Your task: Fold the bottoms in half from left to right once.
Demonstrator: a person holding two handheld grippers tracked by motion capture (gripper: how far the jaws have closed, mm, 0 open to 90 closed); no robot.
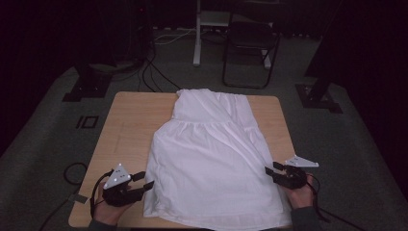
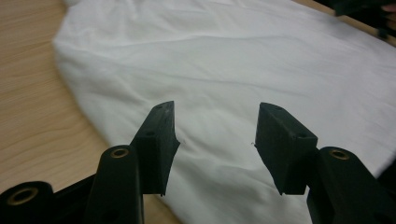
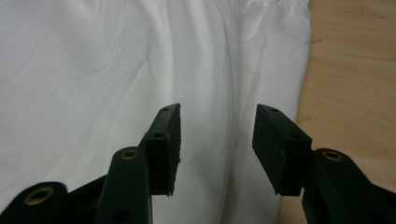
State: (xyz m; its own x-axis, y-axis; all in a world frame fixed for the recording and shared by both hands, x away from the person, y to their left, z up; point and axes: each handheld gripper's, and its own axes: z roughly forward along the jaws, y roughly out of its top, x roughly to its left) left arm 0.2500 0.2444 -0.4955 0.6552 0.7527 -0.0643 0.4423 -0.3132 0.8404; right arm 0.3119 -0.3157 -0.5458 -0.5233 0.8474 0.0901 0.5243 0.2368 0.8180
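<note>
White cotton dress (image 1: 211, 154) lies flat on the wood table (image 1: 130, 125), long axis running 12 to 6 in the high view: narrow bodice at 12, wide hem at 6, w/ the hem reaching the near table edge. I've got a gripper either side of the skirt, low down. Left gripper (image 1: 144, 182) sits at the skirt's 9 o'clock edge, jaws spread, tips just beside or barely over the cloth; in the left gripper view the fabric (image 2: 233, 70) lies straight ahead between and beyond the jaws, bare wood off at 9. Right gripper (image 1: 273, 169) is at the 3 o'clock edge, jaws also spread, nothing pinched; in the right gripper view the side edge of the dress (image 3: 299, 70) runs toward 12 just right of centre, w/ wood beyond.

Both look about equally near their edges, so I'd judge neither arm has the advantage. Next move prob. turns on each side edge sitting between the jaws.

Room: wide bare table on the left, a narrower strip on the right, so less margin for the right hand (image 1: 302, 195) before the table edge.
</note>
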